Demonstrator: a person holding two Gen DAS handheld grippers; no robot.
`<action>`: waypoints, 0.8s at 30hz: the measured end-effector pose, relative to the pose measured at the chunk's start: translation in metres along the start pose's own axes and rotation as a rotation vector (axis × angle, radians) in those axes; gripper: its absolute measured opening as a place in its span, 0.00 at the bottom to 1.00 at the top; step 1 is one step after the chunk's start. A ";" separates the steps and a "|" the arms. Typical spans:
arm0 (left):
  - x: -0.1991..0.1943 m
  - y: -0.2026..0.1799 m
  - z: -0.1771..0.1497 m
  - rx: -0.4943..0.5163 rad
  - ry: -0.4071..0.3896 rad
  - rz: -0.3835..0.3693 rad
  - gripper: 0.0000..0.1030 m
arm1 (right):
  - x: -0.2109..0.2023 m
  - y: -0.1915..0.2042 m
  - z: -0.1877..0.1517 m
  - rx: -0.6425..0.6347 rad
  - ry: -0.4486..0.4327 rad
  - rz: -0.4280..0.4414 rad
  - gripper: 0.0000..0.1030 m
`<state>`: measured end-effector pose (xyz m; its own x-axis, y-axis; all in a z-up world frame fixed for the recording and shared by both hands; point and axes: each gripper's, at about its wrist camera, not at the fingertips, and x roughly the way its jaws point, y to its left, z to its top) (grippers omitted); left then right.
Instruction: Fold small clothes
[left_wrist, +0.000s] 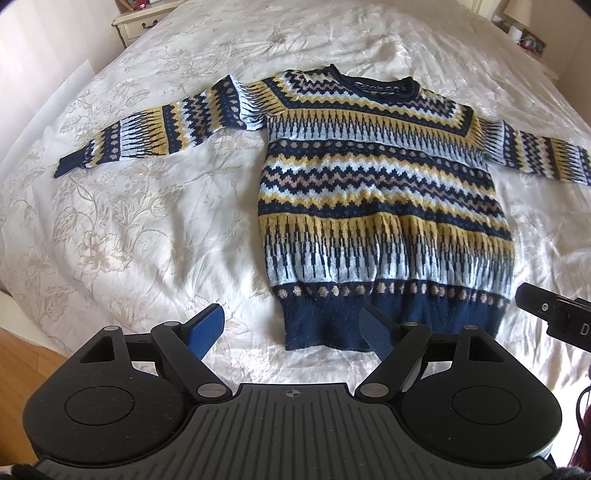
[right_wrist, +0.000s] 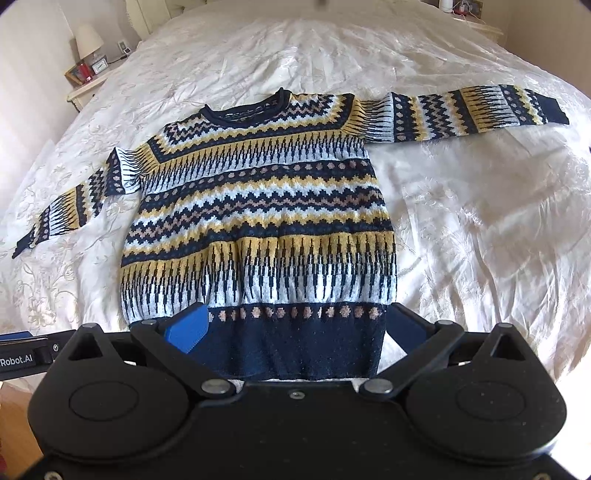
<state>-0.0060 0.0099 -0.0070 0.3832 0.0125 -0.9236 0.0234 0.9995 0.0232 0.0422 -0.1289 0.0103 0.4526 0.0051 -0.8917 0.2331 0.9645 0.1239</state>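
From my left wrist camera I see one sweater (left_wrist: 380, 206) spread flat on the bed (left_wrist: 147, 221), its navy hem toward the near edge and its collar toward the far edge. My left gripper (left_wrist: 291, 332) is spread wide and holds nothing; its blue pads (left_wrist: 207, 328) sit above the bedspread just beside the hem's left corner. This view also catches a wooden nightstand (left_wrist: 140, 22) at the far left corner and the black body of my right gripper (left_wrist: 554, 317) at the frame's right side.

The right wrist camera shows that right gripper (right_wrist: 295, 325) opened wide over the hem, empty, pads straddling nearly its whole width. Only here do I see the full right sleeve (right_wrist: 472, 112) reaching toward the bed's right edge, and a lamp (right_wrist: 88, 40) on a bedside table.

The sweater has two sleeves and bands of navy, mustard, white and tan zigzags.
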 end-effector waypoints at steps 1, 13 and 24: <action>0.000 0.000 0.000 0.000 0.000 0.000 0.77 | 0.000 0.000 0.000 0.000 0.000 -0.001 0.99; -0.001 -0.001 -0.004 0.004 0.004 -0.001 0.77 | 0.000 -0.001 -0.002 0.002 -0.001 0.005 0.99; 0.001 0.000 -0.006 0.007 0.006 -0.003 0.77 | -0.001 -0.003 -0.001 0.011 0.005 0.022 0.99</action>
<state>-0.0111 0.0100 -0.0100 0.3778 0.0101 -0.9258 0.0307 0.9993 0.0234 0.0403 -0.1316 0.0101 0.4535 0.0273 -0.8909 0.2330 0.9611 0.1481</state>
